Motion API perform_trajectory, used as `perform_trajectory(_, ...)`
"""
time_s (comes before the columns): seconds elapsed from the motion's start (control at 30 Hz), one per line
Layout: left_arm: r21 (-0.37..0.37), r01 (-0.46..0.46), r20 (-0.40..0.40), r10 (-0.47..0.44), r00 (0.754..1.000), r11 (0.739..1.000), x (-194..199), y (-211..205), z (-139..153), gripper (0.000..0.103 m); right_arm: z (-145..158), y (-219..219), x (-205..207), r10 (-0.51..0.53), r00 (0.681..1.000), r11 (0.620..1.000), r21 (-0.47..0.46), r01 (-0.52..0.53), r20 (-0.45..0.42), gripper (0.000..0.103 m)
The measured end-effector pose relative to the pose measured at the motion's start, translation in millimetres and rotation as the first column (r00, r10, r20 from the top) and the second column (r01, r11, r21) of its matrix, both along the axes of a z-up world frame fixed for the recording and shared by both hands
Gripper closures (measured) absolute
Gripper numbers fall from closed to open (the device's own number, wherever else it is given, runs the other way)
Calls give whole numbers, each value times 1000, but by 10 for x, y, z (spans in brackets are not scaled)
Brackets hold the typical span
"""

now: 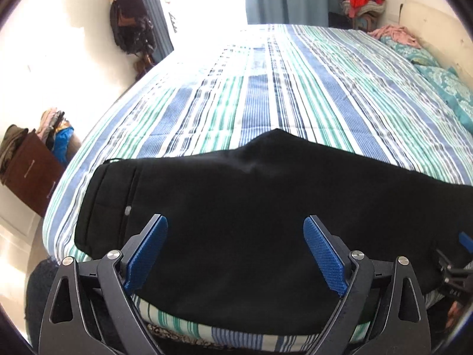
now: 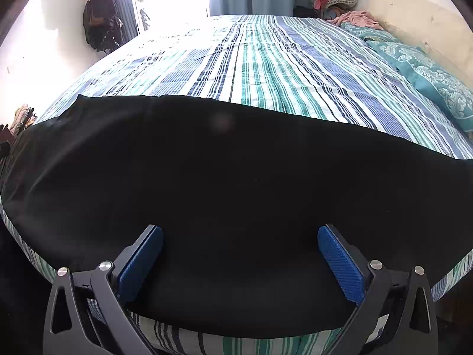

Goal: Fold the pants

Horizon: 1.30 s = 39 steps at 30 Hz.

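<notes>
Both tongs — left tongs [image 1: 235,250], right tongs [image 2: 240,260] — apart over black pants [image 2: 236,183] at bed [image 2: 266,68] near edge — risk: pinching the sheet too.

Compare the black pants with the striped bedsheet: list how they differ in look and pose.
The pants are plain black; the bedsheet is striped blue, green and white. The pants lie across the near edge only; the bedsheet covers the whole bed. The pants rest on top; the bedsheet lies beneath them. Both lie flat, ungripped.
</notes>
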<state>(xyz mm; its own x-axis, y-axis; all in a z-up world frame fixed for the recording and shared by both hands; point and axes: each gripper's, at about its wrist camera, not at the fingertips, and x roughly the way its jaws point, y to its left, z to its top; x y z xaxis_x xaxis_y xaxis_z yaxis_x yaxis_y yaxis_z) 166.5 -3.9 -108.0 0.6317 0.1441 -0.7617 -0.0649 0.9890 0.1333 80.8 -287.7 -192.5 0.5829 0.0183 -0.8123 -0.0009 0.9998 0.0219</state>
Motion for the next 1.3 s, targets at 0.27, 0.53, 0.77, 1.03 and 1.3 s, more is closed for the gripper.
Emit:
perform_trajectory(0.27,59,-91,-125,98,987,994,372,205,-661,7,-1,31,6,-7,1000,1000,-5,7,5,0)
perform_trajectory(0.53,39,-90,-59,93,994,995,237,253,-740,0,1,21,26,-9,1000,1000,-11,9,3,0)
perform_trajectory(0.77,78,-112,-68,117,991,991,271,196,-725,0,-2,26,29,-10,1000,1000,-13,10,1,0)
perform_trajectory(1.03,-17,-85,-124,83,989,996,267,158,-461,1,0,33,34,-12,1000,1000,-13,12,0,0)
perform_trajectory(1.3,-76,91,-79,-97,992,993,150,-382,-244,1,10,30,32,-16,1000,1000,-15,16,-2,0)
